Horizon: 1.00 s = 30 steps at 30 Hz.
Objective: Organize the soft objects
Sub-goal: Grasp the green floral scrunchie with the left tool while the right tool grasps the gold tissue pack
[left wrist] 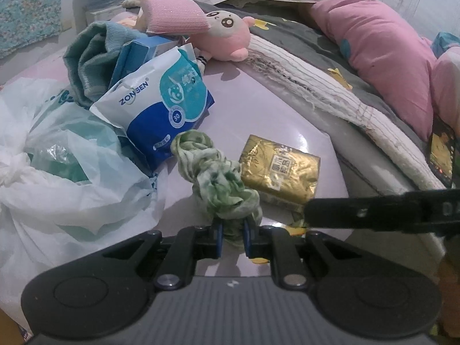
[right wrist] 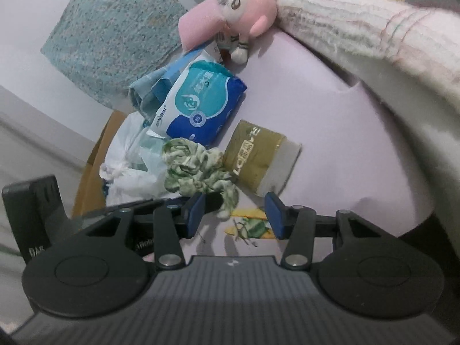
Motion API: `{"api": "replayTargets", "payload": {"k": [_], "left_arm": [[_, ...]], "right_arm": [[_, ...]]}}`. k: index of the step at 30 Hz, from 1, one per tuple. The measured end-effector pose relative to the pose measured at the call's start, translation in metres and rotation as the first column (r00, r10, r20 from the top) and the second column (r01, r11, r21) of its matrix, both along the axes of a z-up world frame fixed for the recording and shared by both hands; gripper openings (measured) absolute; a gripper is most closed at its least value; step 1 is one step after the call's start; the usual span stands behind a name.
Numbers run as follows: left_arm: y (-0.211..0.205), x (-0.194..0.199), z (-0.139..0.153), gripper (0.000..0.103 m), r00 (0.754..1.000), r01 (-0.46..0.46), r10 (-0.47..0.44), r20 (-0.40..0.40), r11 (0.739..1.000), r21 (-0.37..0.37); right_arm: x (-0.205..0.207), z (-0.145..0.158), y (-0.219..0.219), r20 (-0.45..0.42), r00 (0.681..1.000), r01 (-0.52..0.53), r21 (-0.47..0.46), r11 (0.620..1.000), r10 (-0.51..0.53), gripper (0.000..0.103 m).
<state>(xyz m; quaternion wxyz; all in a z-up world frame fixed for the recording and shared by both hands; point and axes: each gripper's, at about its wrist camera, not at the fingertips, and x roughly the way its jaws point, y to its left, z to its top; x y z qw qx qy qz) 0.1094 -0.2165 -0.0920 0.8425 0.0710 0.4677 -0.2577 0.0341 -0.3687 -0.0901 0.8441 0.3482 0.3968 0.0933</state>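
Clamped in the left tongs (left wrist: 232, 237), the crumpled green-and-white cloth (left wrist: 220, 182) could slip free; right tongs (right wrist: 234, 215) are held apart at 3 o'clock.

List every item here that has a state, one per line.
left gripper: shut on green cloth
green cloth: crumpled, near end pinched
right gripper: open, empty
gold packet: lying flat
wipes pack: leaning on the pile
plush toy: lying down
plastic bag: knotted

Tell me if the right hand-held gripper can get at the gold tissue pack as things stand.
Probably yes: the right hand-held gripper is open, and the gold tissue pack lies uncovered just ahead, with only the green cloth beside it.
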Motion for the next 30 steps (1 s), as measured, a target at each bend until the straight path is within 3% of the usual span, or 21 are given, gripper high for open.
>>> {"api": "replayTargets", "payload": {"k": [7,10,13,21,30], "left_arm": [[0.0,-0.001,0.0,0.015,1.0,-0.006,0.006,0.002,1.0,0.003],[-0.001,-0.001,0.001,0.015,1.0,-0.01,0.01,0.005,1.0,0.006],[-0.001,-0.001,0.001,0.015,1.0,-0.009,0.009,0.006,1.0,0.008],[0.002,0.003,0.0,0.016,1.0,-0.008,0.008,-0.001,1.0,0.003],[0.012,0.007,0.001,0.016,0.999,-0.05,0.05,-0.005,0.999,0.019]], "right_arm": [[0.025,0.035,-0.011,0.13,0.991,0.042,-0.171,0.984,-0.019,0.047],[0.049,0.026,-0.015,0.076,0.996,0.062,-0.212,0.975,-0.047,0.047],[0.057,0.006,-0.012,-0.013,0.999,0.032,-0.161,0.986,-0.035,0.048],[0.035,0.006,0.01,-0.018,0.999,-0.053,-0.278,0.959,0.05,0.048],[0.053,0.016,0.028,-0.014,0.98,-0.187,-0.398,0.898,0.198,0.063]]}}
